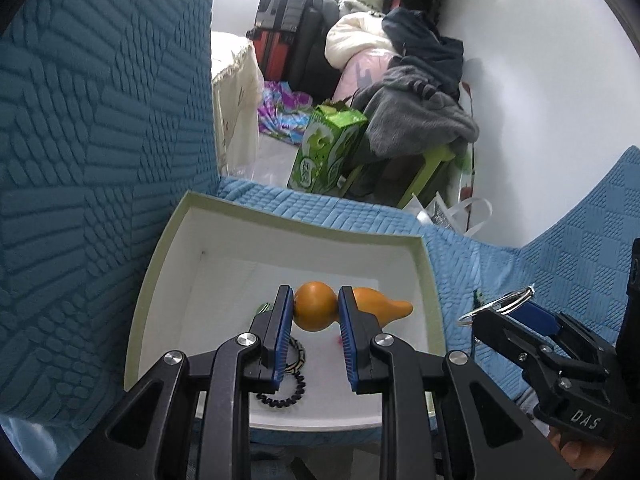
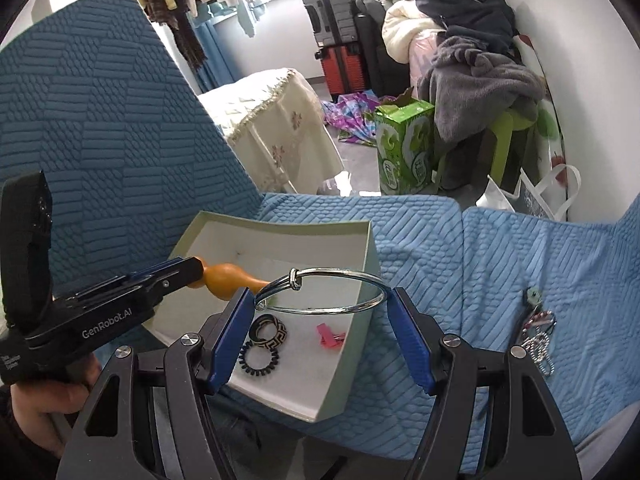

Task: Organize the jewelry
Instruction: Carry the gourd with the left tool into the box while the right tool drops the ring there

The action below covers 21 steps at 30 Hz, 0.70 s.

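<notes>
Both pairs of jaws are closed on something: the left gripper (image 1: 313, 312) pinches the smaller bulb of an orange gourd-shaped ornament (image 1: 316, 307) over the box, and the right gripper (image 2: 322, 292) spans a silver bangle (image 2: 320, 292), its pads pressed against opposite sides of the hoop above the box's near right part. Beneath them a blue quilted sofa cover (image 2: 420, 240) carries an open pale-green box (image 2: 370, 256) with a white inside. In the box lie a black-and-cream patterned ring (image 2: 269, 331), a black coiled hair tie (image 2: 258, 361) just beside it, and a small pink clip (image 2: 329, 337). To the right, on the cover, rests a tangle of beaded chains and charms (image 2: 538, 340).
</notes>
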Each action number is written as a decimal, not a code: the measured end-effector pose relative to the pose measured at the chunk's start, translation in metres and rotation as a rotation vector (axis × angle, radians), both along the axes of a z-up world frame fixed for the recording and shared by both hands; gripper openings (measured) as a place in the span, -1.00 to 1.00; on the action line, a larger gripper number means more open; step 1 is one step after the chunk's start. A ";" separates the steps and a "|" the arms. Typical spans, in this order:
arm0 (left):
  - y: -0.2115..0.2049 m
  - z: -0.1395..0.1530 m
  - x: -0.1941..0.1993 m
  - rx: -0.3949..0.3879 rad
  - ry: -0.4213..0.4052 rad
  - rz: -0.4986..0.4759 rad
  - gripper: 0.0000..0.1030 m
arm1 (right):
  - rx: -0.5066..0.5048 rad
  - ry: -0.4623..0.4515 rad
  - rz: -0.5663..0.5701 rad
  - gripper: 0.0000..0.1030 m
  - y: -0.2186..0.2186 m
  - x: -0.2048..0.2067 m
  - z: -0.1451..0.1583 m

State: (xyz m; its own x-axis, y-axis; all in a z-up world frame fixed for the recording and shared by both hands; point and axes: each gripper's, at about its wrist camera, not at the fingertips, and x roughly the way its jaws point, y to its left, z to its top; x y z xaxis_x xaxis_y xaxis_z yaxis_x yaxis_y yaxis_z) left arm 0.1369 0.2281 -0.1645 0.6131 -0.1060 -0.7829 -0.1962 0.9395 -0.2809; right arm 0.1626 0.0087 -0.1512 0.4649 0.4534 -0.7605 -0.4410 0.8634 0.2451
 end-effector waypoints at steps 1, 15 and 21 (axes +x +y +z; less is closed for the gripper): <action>0.001 -0.003 0.000 -0.001 0.007 -0.004 -0.57 | -0.006 0.002 0.000 0.30 0.003 0.000 -0.003; 0.015 0.006 -0.009 0.020 0.011 0.029 -0.53 | -0.026 0.009 0.012 0.39 0.012 0.002 0.000; 0.004 0.047 -0.013 0.061 -0.044 0.060 0.06 | 0.022 -0.067 0.030 0.50 -0.005 0.002 0.039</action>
State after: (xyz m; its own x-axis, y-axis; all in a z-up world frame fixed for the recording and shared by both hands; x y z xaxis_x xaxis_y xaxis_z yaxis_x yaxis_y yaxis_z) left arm 0.1239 0.2322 -0.1171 0.6508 -0.0216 -0.7589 -0.2410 0.9420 -0.2335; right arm 0.1649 0.0035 -0.1122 0.5000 0.4844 -0.7179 -0.4827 0.8441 0.2333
